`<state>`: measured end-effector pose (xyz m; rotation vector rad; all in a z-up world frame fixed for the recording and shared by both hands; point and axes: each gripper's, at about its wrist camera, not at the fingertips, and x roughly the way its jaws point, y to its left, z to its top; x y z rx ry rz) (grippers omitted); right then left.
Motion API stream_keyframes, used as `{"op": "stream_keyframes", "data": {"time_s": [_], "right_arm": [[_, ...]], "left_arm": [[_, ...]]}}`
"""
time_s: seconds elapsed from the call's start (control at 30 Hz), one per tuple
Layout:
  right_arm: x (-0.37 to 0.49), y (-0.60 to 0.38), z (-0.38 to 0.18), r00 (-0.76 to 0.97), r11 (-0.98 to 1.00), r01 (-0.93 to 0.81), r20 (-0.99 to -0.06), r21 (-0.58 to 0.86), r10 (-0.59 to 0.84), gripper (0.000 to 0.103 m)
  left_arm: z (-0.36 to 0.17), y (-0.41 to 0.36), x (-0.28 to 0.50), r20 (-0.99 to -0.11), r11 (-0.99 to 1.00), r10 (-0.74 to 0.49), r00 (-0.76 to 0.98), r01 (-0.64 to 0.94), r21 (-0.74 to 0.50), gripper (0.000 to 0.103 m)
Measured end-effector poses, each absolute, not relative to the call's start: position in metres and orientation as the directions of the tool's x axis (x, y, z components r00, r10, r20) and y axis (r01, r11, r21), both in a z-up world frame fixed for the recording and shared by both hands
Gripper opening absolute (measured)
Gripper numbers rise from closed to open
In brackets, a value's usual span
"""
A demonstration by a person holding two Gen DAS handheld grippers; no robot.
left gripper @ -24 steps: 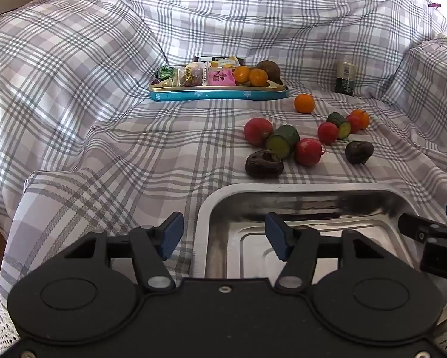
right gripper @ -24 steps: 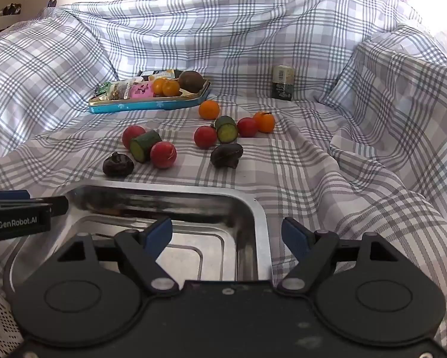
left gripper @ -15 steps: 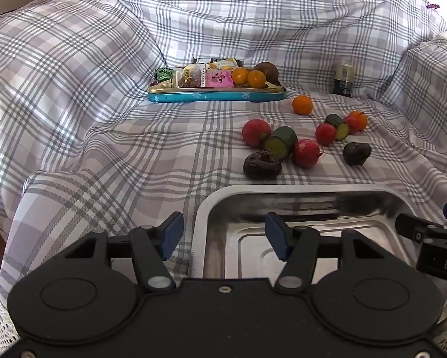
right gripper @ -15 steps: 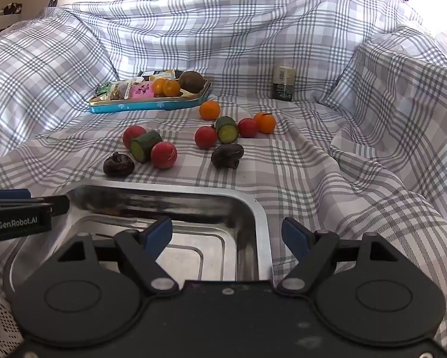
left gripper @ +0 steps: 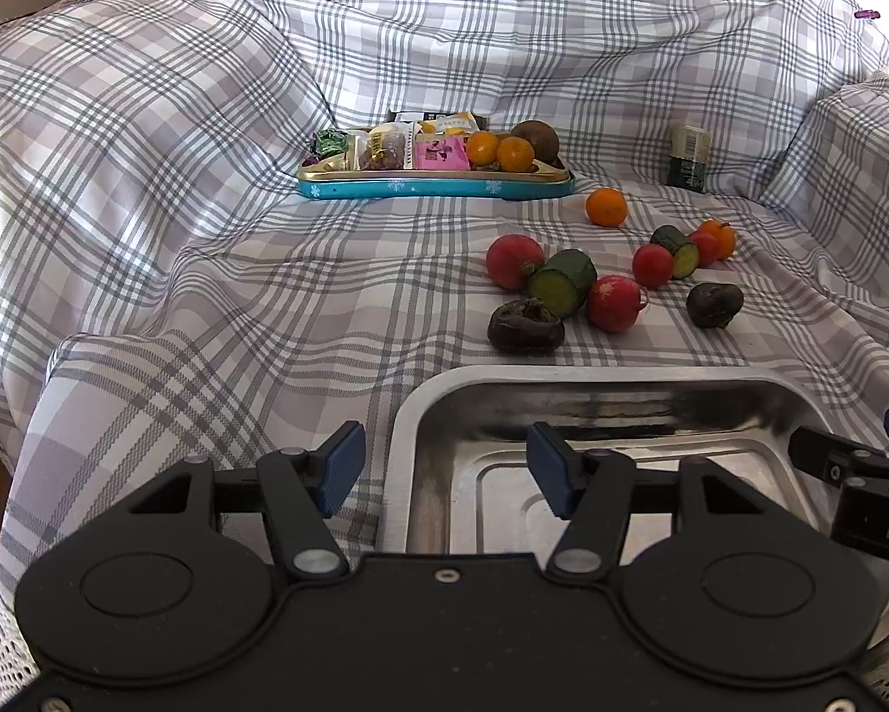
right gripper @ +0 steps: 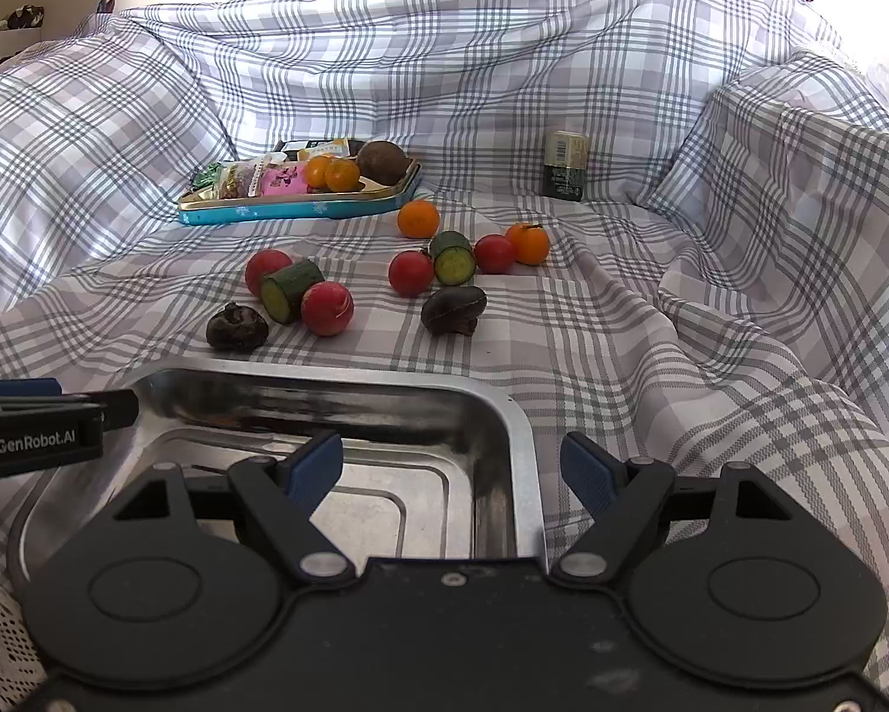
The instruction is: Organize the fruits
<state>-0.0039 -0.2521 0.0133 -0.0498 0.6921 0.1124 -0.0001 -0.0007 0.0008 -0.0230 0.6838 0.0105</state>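
Note:
Loose produce lies on the plaid cloth beyond a steel tray: two red radishes, a cucumber piece, two dark brown fruits, a tomato, a second cucumber piece and oranges. My left gripper is open over the tray's left rim, holding nothing. My right gripper is open over the tray's right rim, also holding nothing. Both hover near the tray, well short of the fruit.
A teal tin at the back holds snack packets, two oranges and a brown fruit. A small dark jar stands at the back right. Raised cloth folds wall in the left, back and right sides.
Both views shifted only slightly; the scene sits a touch lower in the left wrist view. Nothing was grasped or moved.

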Motion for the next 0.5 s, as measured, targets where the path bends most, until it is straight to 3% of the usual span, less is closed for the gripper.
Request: {"op": "stream_keyframes", "data": {"time_s": [0.5], "right_arm": [[-0.0042, -0.2515, 0.0135, 0.765, 0.993, -0.119, -0.639, -0.008, 0.086, 0.083]], "left_arm": [[-0.0011, -0.0019, -0.0006, -0.633, 1.0, 0.002, 0.774, -0.016, -0.016, 0.063]]}}
